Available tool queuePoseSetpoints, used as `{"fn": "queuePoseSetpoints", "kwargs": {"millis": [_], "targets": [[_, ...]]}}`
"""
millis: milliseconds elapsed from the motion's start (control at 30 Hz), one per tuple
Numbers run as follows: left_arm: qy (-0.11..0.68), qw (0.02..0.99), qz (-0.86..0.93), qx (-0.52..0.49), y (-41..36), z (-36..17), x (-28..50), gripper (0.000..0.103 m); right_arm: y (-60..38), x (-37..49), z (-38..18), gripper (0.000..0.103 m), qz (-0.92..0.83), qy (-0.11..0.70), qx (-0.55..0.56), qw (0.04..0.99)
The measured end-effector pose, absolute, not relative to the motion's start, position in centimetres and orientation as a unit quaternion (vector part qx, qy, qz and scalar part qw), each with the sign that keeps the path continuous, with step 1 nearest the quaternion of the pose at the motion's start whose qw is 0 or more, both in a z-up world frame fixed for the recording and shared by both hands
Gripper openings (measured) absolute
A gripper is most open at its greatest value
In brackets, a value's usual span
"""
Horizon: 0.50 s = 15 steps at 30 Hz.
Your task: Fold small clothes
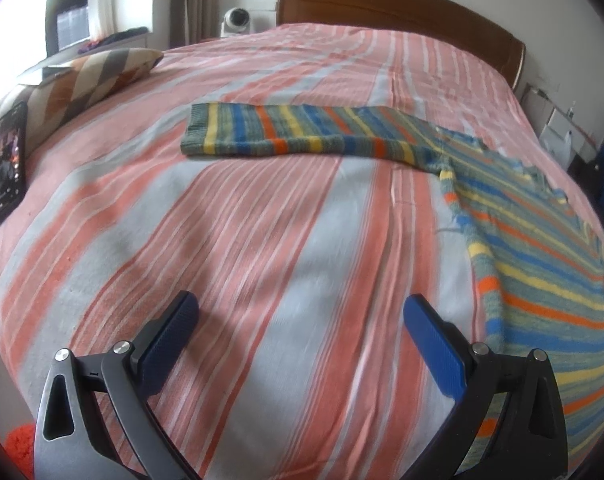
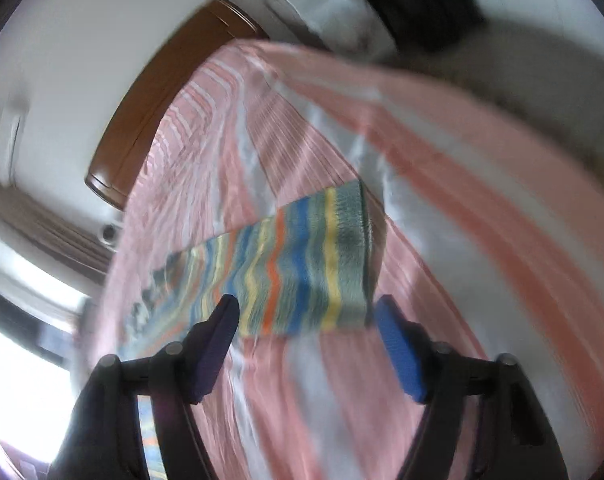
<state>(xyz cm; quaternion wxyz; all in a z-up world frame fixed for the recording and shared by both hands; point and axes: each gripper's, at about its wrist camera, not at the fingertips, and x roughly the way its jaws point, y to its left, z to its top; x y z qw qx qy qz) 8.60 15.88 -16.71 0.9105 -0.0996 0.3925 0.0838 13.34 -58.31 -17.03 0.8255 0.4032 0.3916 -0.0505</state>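
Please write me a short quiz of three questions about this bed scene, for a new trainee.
1. True or false: the left gripper grips a sleeve of the striped knitted sweater.
2. What lies propped against the patterned pillow at the left of the bed: A) a book, B) a phone with a lit screen, C) a remote control?
3. In the right wrist view, what lies just beyond the right gripper?

Key
1. False: its jaws stand open over the striped bedspread with nothing between them.
2. B, the phone.
3. The cuff end of a sweater sleeve; the jaws are open and do not hold it.
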Motion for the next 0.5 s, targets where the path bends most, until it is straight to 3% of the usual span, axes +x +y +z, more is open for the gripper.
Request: {"fn": "queuePoseSetpoints", "kwargs": {"millis": [233, 267, 300, 333, 500], "targets": [[0.396, 0.91, 0.092, -0.079, 15.5, -17.1, 8.9, 0.102, -59.8, 16.2, -19.7, 0.042, -0.047, 0.419, 0.423, 0.802], [0.396, 0.91, 0.093, -0.077, 15.4, -17.1, 8.9, 0.102, -59.9, 16.5, -19.7, 0.03, -0.042, 0.426, 0.417, 0.801], [0.396, 0.91, 0.094, -0.074, 15.3, -17.2, 8.9, 0.102, -59.9, 16.8, -19.9, 0.012, -0.043, 0.439, 0.404, 0.801], [0.396, 0.911, 0.095, -0.071, 15.3, -17.2, 8.9, 0.102, -60.1, 17.0, -20.0, 0.007, -0.046, 0.447, 0.397, 0.8], [0.396, 0.91, 0.093, -0.077, 15.3, -17.2, 8.9, 0.102, -57.9, 17.1, -16.1, 0.003, -0.107, 0.456, 0.311, 0.827]]}}
